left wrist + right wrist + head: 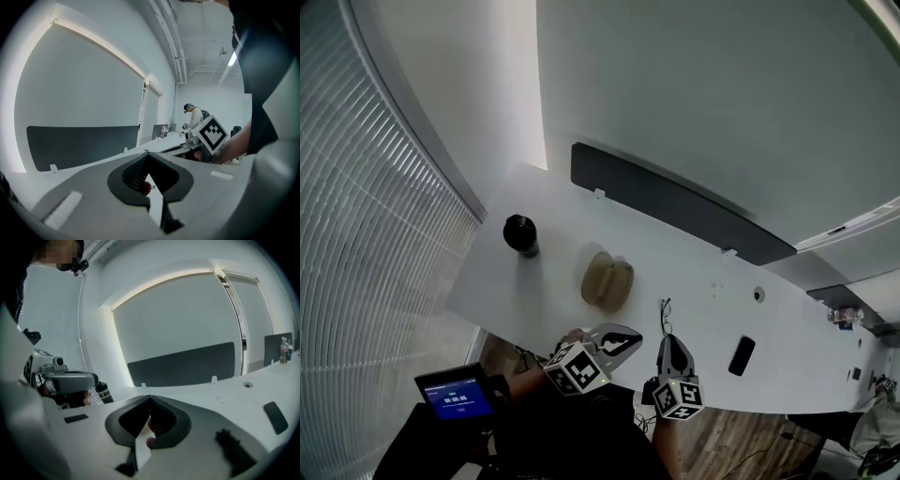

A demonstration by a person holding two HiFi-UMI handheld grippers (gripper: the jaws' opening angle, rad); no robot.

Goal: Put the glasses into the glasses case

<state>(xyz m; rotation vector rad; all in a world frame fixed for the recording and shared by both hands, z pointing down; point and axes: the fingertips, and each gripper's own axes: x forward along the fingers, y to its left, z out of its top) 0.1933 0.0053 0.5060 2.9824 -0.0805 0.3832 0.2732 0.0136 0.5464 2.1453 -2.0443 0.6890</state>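
Entry: approach step, glasses not yet picked up.
I am keeping my left gripper (635,336) and right gripper (672,340) closed and empty; the glasses (664,312) are lying on the table (694,248) beside the glasses case (607,281). The next move is likely calling for opened jaws over the frame.

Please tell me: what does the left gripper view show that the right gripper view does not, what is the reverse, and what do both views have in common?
Only the left gripper view: a distant person, and the right hand-held gripper with its marker cube.
Only the right gripper view: the black bottle, the phone and the left hand-held gripper.
Both: the white table, the dark wall panel, and the view's own jaws, together with nothing between them.
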